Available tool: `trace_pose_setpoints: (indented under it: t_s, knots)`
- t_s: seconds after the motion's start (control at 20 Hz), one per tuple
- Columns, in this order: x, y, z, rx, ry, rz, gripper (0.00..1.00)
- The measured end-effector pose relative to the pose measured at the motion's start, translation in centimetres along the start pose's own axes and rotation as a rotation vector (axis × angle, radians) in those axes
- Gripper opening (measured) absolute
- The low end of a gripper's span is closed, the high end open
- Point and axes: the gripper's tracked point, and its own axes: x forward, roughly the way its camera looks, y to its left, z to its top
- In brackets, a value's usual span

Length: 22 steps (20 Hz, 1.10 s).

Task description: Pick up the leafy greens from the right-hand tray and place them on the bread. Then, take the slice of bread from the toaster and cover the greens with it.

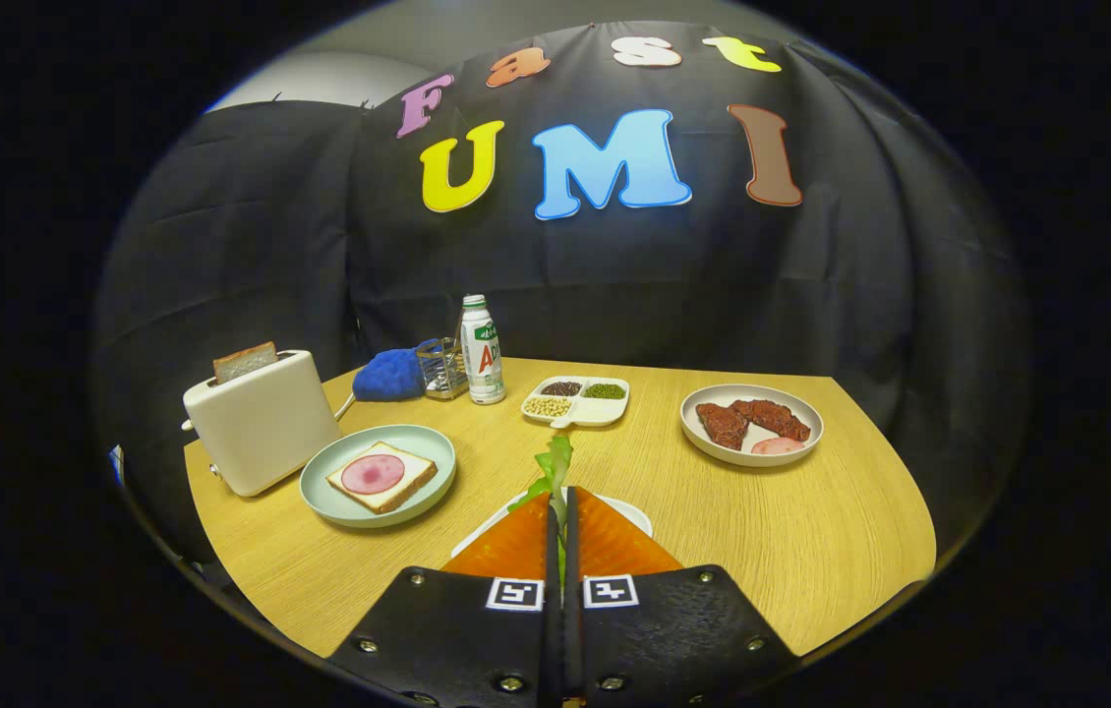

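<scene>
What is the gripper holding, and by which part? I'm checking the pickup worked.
The gripper is shut on the leafy greens, pinching their lower stem end between both fingers; the leaf tips stick out ahead, above the white tray.

1. The gripper (561, 511), its fingers pinched together on the green leafy greens (555, 462), has bare wooden table (811, 551) to its right.
2. The round pale-green plate (344, 503) lies unobstructed ahead-left.
3. The boxy cream toaster (261, 421) stands just beside that plate.
</scene>
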Motion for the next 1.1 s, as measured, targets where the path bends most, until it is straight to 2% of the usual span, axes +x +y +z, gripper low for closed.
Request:
trace_pose_setpoints:
  t_s: [0.6,1.1]
  knots:
    - [0.1,2.6,3.9,-0.071,-0.035,0.016,0.01]
    - [0.7,9.8,6.2,-0.118,-0.05,0.127,0.01]
